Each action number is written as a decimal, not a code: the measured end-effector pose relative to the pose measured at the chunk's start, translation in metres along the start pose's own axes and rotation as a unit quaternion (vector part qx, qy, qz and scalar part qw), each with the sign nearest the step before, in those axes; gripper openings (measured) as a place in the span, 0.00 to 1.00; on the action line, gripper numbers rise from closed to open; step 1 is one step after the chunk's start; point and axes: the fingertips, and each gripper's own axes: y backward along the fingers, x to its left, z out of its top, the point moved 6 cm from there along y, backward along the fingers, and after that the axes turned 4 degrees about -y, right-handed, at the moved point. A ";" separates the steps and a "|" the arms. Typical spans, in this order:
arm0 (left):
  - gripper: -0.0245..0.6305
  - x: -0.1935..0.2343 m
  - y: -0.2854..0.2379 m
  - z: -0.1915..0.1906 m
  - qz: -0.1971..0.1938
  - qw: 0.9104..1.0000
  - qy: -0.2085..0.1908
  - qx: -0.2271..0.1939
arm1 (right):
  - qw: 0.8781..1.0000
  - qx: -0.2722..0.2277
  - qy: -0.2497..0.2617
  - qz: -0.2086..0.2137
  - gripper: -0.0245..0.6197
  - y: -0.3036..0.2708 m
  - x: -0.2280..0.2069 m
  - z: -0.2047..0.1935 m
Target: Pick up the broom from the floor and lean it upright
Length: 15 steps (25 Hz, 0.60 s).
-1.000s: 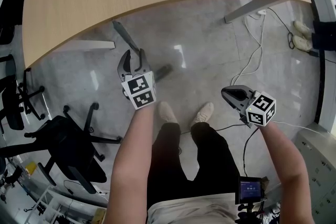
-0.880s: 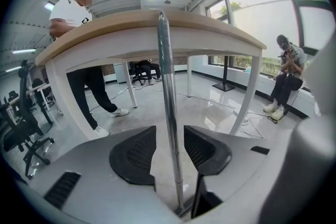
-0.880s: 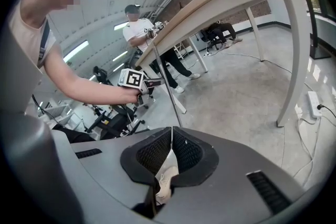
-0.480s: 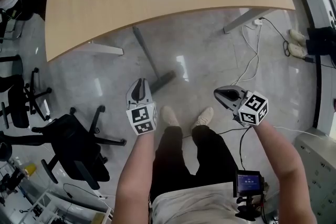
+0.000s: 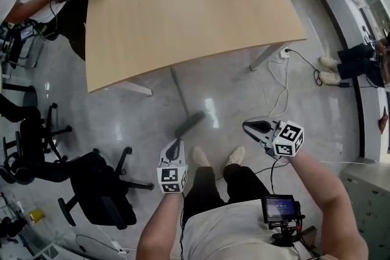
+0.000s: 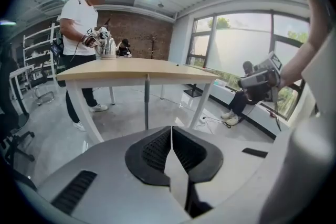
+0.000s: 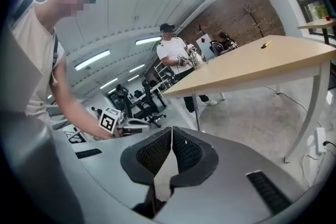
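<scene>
Apparently we are all but done: the broom stands with its head on the floor and its handle tipped up to the bench edge, where it seems to lean, free of both grippers. Our left gripper, held well apart from it, has its jaws closing to a sliver with nothing between them. Our right gripper has its jaws together, also empty. We judge little remains beyond seeing that the broom stays put.

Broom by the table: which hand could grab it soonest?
Left, likely: the left gripper, jaws closing on nothing, sits right by the broom; the right gripper is farther aside.
</scene>
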 end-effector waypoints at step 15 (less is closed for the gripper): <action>0.06 -0.050 0.098 0.076 -0.069 0.996 0.005 -0.063 | 0.999 -0.040 -0.007 0.011 0.07 0.050 0.079 0.016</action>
